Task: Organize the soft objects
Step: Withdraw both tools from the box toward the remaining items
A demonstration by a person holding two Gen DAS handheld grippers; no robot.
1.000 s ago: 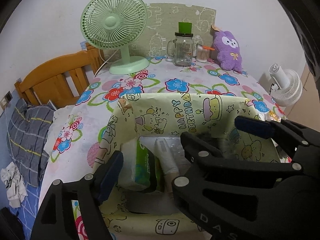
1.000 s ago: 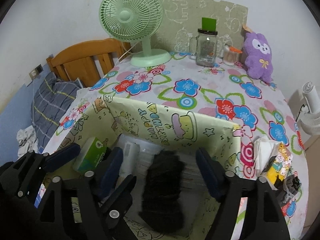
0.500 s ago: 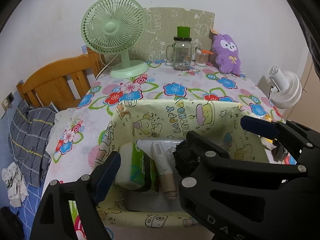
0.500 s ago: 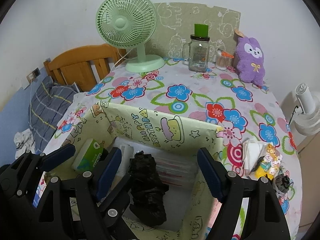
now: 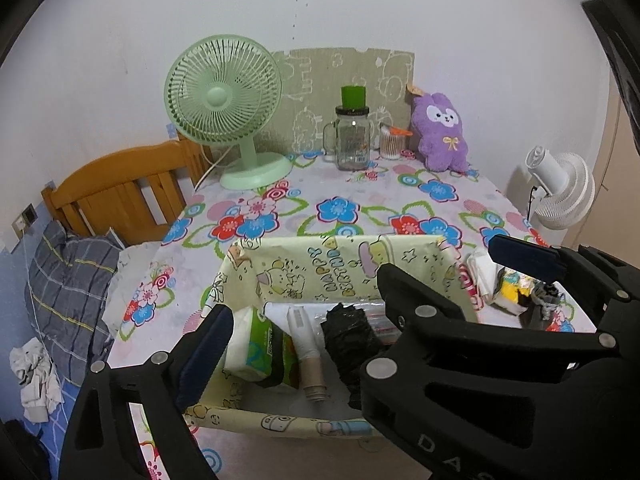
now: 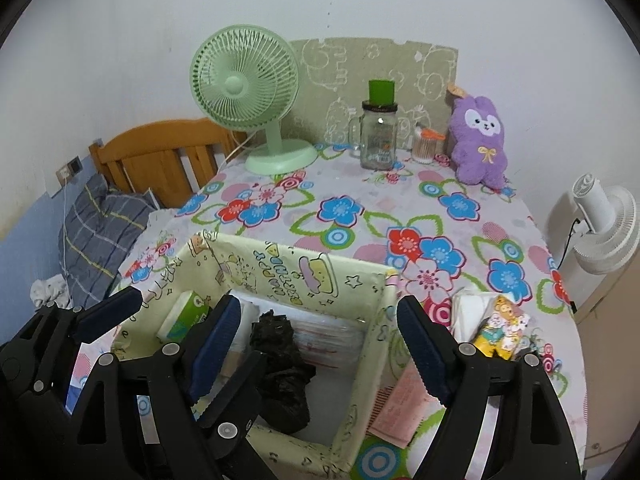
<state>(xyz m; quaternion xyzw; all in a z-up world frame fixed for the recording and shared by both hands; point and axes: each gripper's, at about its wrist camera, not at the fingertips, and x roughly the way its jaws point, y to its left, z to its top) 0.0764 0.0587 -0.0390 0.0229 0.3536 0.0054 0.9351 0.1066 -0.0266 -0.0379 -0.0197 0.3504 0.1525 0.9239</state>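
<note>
A yellow cartoon-print box (image 5: 320,270) (image 6: 280,276) stands on the flowered table. Inside lie a green-and-white tissue pack (image 5: 256,350) (image 6: 182,316), a white tube (image 5: 306,338) and a black crumpled soft bundle (image 5: 348,334) (image 6: 280,360). Both grippers are raised above the box's near side. My left gripper (image 5: 360,308) is open and empty; it also shows in the right wrist view (image 6: 160,312). My right gripper (image 6: 316,344) is open and empty, over the black bundle. White tissues (image 6: 468,308) and a yellow cartoon pouch (image 6: 500,332) lie right of the box.
A green fan (image 6: 248,92), a glass jar (image 6: 378,136), a swab cup (image 6: 424,146) and a purple plush (image 6: 478,140) stand along the back. A white fan (image 6: 600,228) is off the right edge. A wooden headboard (image 5: 120,192) and bedding are at left.
Both grippers have risen and pulled back from the box. The black bundle that sat between my right gripper's fingers now lies free in the box.
</note>
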